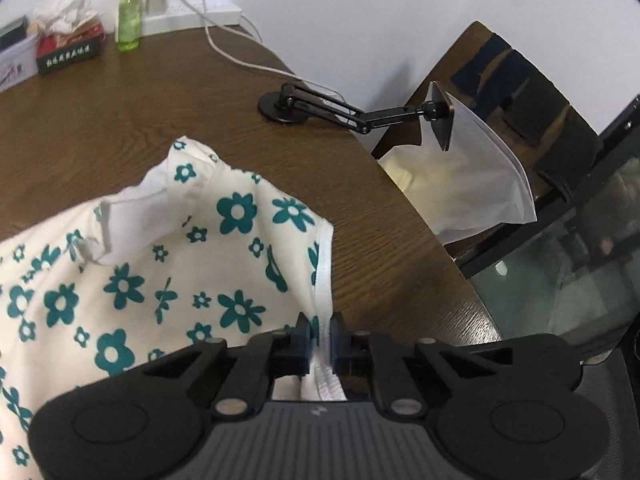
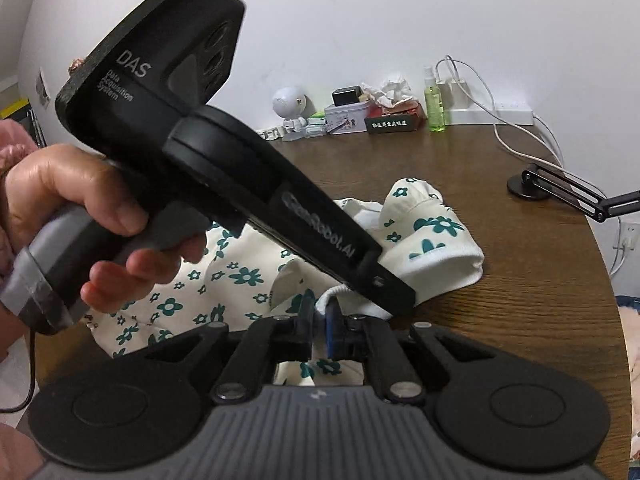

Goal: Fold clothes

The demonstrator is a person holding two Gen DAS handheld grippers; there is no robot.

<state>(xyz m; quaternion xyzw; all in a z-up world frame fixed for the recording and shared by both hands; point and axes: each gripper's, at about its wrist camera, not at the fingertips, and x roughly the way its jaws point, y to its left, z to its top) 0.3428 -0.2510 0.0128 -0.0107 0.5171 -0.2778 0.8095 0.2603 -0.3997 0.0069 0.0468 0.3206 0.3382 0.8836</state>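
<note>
Left claw (image 1: 320,330) clamped on floral garment (image 1: 168,264) hem, right claw (image 2: 319,320) pinching its edge

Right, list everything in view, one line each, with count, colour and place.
white cotton garment with teal flower print: one, rumpled mid-table
round brown wooden table: one, under everything
green clear plastic spray bottle: one, back edge by wall
white power strip: one, back edge, cables plugged in
black folding stand arm: one, table's far side
red-and-green tissue box: one, back edge
left hand-held gripper: black, shut on garment hem
right hand-held gripper: black, shut on garment edge
hand: one, holding left gripper's handle
</note>
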